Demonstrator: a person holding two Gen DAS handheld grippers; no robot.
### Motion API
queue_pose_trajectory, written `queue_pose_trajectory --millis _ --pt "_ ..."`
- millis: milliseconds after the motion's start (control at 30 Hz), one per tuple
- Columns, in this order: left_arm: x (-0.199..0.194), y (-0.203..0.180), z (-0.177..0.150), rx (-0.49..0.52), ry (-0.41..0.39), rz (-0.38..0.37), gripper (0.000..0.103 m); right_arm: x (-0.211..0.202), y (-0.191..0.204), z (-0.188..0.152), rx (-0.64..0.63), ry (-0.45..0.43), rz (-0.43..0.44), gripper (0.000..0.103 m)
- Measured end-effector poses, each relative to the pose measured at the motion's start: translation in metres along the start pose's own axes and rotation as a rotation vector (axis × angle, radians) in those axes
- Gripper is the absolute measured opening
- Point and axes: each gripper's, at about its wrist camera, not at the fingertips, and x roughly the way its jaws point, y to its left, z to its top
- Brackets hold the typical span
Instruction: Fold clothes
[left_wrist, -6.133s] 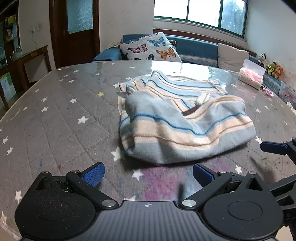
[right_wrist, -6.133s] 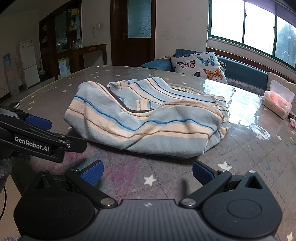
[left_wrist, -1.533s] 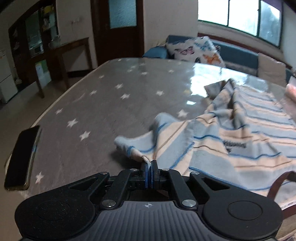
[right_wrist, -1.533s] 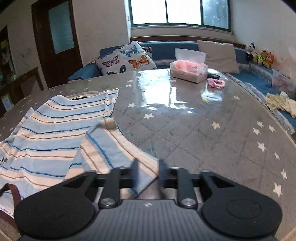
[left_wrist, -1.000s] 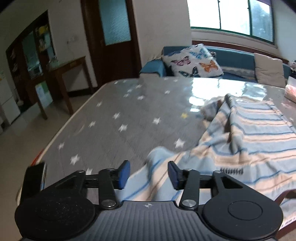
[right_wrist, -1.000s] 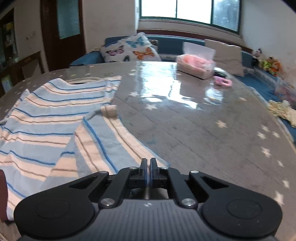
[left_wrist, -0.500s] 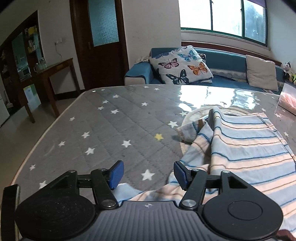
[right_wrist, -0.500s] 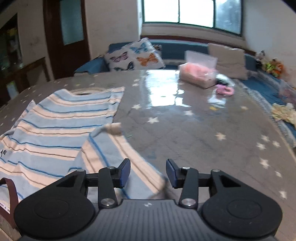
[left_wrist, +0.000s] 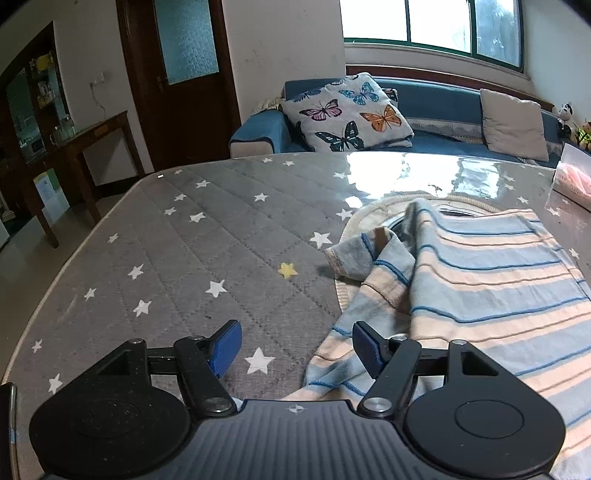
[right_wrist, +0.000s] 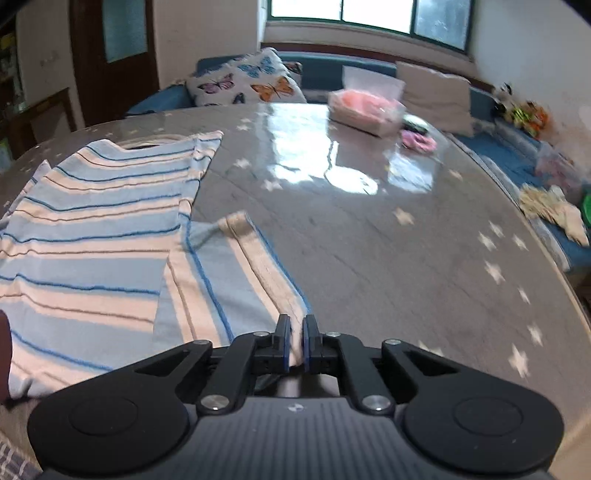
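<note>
A blue and cream striped sweater (left_wrist: 491, 280) lies spread flat on the grey star-patterned table (left_wrist: 184, 258), its left sleeve (left_wrist: 369, 254) bunched beside the body. My left gripper (left_wrist: 295, 349) hovers low at the sweater's left edge. Its jaws are opening, with only bare table and a white star between them; the cloth lies just past the right finger. In the right wrist view the sweater body (right_wrist: 103, 221) sits at the left and the right sleeve (right_wrist: 236, 273) runs toward me. My right gripper (right_wrist: 294, 343) is closing on that sleeve's edge, with cream cloth between the pads.
A clear box of pink tissue (right_wrist: 365, 107) and a small pink item (right_wrist: 417, 140) sit at the table's far side. A dark phone (left_wrist: 7, 417) lies at the near left edge. A sofa with a butterfly pillow (left_wrist: 347, 110) stands behind. Pale cloths (right_wrist: 554, 210) lie off the right rim.
The left gripper let go of the sweater's edge, opened wide and moved along the table. The right gripper opened, shifted slightly, and has closed again around the sleeve edge.
</note>
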Motion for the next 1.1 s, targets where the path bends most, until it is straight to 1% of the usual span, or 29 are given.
queue_pose_trajectory --millis 33,100,167,200,233,267,433,533,600,700,733,833,933,1000,1100 --pt "0.002 0.001 0.001 -0.003 0.003 0.003 0.069 -0.004 -0.002 -0.002 0.01 -0.001 -0.018 0.028" --pt "0.006 0.003 0.004 -0.018 0.007 0.002 0.069 -0.009 -0.005 -0.001 0.009 -0.018 -0.05 0.028" --pt "0.008 0.006 0.007 -0.039 0.01 -0.004 0.069 -0.011 -0.005 0.008 0.009 -0.041 -0.048 0.028" --pt "0.008 0.007 0.009 -0.051 0.011 -0.009 0.069 -0.01 -0.004 0.014 0.005 -0.052 -0.034 0.03" --pt "0.009 0.01 0.011 -0.065 0.013 -0.017 0.069 -0.008 -0.002 0.02 0.001 -0.06 -0.016 0.038" --pt "0.01 0.01 0.013 -0.074 0.015 -0.023 0.068 -0.006 0.002 0.027 -0.007 -0.065 0.007 0.04" --pt "0.017 0.012 0.028 -0.11 0.029 -0.054 0.067 0.013 0.024 0.064 -0.073 -0.085 0.111 0.041" --pt "0.021 0.008 0.044 -0.118 0.027 -0.074 0.067 0.028 0.034 0.087 -0.081 -0.074 0.173 0.041" --pt "0.026 0.006 0.055 -0.128 0.034 -0.084 0.067 0.04 0.041 0.101 -0.092 -0.068 0.198 0.043" --pt "0.042 0.005 0.073 -0.181 0.08 -0.094 0.068 0.059 0.053 0.122 -0.126 -0.066 0.21 0.045" --pt "0.048 0.006 0.079 -0.207 0.1 -0.104 0.068 0.066 0.057 0.129 -0.134 -0.065 0.217 0.05" --pt "0.068 0.011 0.093 -0.321 0.189 -0.135 0.068 0.085 0.066 0.149 -0.154 -0.063 0.231 0.053" --pt "0.087 0.012 0.098 -0.387 0.259 -0.142 0.068 0.103 0.074 0.165 -0.177 -0.058 0.245 0.058" --pt "0.098 0.012 0.098 -0.415 0.3 -0.141 0.068 0.117 0.078 0.174 -0.183 -0.052 0.256 0.058" --pt "0.109 0.012 0.096 -0.458 0.344 -0.166 0.067 0.136 0.081 0.186 -0.191 -0.045 0.259 0.058"
